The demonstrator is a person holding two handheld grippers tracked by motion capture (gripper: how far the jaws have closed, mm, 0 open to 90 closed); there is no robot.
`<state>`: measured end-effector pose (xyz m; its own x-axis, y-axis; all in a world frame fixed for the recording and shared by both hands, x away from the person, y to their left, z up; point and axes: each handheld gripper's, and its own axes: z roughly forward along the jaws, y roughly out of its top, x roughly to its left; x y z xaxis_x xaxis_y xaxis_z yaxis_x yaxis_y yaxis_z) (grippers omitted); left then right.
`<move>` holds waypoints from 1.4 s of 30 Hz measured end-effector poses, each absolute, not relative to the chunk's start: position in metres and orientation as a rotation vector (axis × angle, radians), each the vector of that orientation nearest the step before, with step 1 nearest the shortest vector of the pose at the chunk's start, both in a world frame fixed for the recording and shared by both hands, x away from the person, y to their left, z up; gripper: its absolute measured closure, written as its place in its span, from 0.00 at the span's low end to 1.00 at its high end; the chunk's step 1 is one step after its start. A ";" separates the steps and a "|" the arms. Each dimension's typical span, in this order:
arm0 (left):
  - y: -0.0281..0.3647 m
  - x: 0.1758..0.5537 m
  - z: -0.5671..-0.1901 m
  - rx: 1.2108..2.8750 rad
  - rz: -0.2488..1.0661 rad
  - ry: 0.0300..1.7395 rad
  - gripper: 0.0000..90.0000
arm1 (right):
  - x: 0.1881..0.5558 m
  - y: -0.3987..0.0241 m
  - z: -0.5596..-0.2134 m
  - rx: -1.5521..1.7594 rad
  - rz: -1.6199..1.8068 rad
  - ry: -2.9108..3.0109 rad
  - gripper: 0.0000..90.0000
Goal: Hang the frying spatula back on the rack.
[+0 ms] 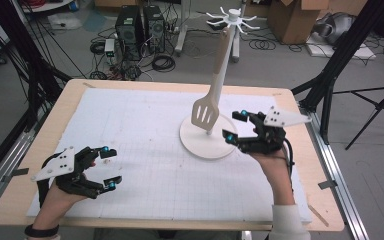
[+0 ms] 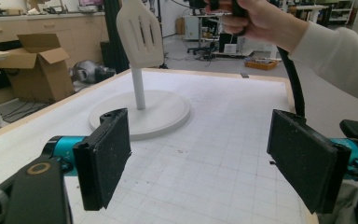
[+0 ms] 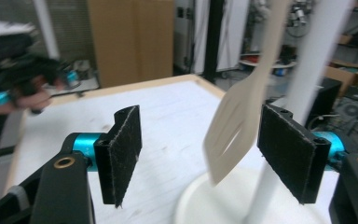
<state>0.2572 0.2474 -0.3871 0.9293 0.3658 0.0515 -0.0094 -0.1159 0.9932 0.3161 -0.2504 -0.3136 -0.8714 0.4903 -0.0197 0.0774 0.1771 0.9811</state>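
Observation:
A white stand rises from a round base (image 1: 195,139) right of the table's middle, with a ring of hooks (image 1: 232,19) on top of its pole. A pale slotted spatula (image 1: 206,114) hangs from one hook, its blade just above the base. My right gripper (image 1: 235,126) is open at the base's right edge. In the right gripper view (image 3: 205,154) the spatula (image 3: 233,130) hangs ahead between the pads, touching neither, beside the pole (image 3: 307,70). My left gripper (image 1: 108,167) stands open and empty at the front left. Its own view (image 2: 200,154) looks at the spatula (image 2: 140,32) and the base (image 2: 163,116).
A white gridded mat (image 1: 145,125) covers the wooden table (image 1: 75,87). Beyond the far edge the floor holds computer towers (image 1: 140,30), cables and cardboard boxes (image 1: 295,17). Black tripod legs (image 1: 340,65) stand off the right side.

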 end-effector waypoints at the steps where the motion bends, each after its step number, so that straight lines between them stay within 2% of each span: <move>1: 0.247 0.258 -0.388 1.665 0.322 0.276 0.24 | 0.311 -0.250 -0.320 0.528 1.743 2.129 0.30; 8: 0.245 0.262 -0.394 1.668 0.312 0.285 0.24 | 0.277 -0.251 -0.356 0.518 1.763 2.125 0.27; 18: 0.249 0.263 -0.398 1.665 0.325 0.303 0.24 | 0.261 -0.254 -0.396 0.522 1.769 2.150 0.25; 42: 0.247 0.264 -0.402 1.684 0.334 0.311 0.25 | 0.262 -0.260 -0.401 0.561 1.786 2.158 0.24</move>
